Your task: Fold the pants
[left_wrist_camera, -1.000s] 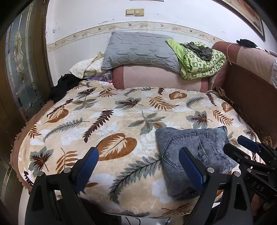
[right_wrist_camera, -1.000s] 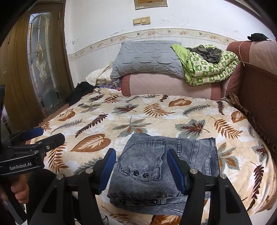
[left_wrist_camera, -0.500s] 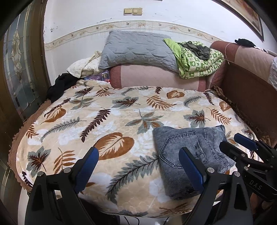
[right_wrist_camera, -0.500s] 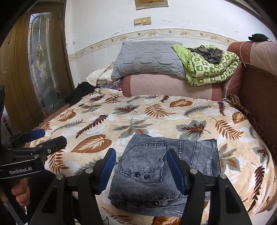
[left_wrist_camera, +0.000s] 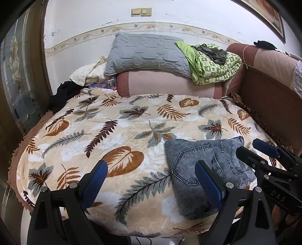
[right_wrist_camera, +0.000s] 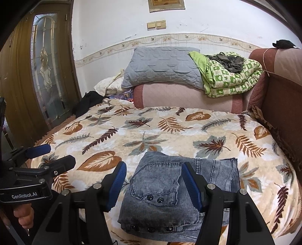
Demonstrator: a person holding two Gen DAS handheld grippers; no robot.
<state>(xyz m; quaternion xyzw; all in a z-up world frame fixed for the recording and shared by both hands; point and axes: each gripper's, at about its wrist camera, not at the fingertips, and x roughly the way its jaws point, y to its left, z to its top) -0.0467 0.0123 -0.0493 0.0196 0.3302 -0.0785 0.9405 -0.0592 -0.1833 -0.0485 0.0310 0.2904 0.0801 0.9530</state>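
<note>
Right at the lens, the right tongs (right_wrist_camera: pixel 152 185) hang with their ribbed blue pads wide apart, nothing pinched, the folded pants (right_wrist_camera: pixel 175 197) lying on the bed just beyond and below the gap. Only this view gives us the dark snap buttons: two on a stitched pocket flap, a row more along the near waistband edge. The denim is mottled grey-blue, folded into a thick, roughly rectangular packet near the front edge of the bed, towards its right side. Off to the left here sits the left tongs' black body with a printed label, and a hand (right_wrist_camera: pixel 23 216) gripping its handle, something the other camera cannot see. Over on the left wrist view, the left tongs (left_wrist_camera: pixel 151 181) stand wide too, empty, hovering above the plush leaf-print blanket (left_wrist_camera: pixel 113 132), with the pants (left_wrist_camera: pixel 203 169) off to the right behind the right-hand pad. That view shows the curved seam of a back pocket, and the right tongs coming in from the right edge. Further back, the fleecy blanket gives way to a pink padded bolster (left_wrist_camera: pixel 169 84), a quilted grey pillow (left_wrist_camera: pixel 147 54) on top, a green patterned quilt (left_wrist_camera: pixel 213 64) bundled beside it, then a bordered white wall with a beige switch plate (left_wrist_camera: pixel 141 11).
</note>
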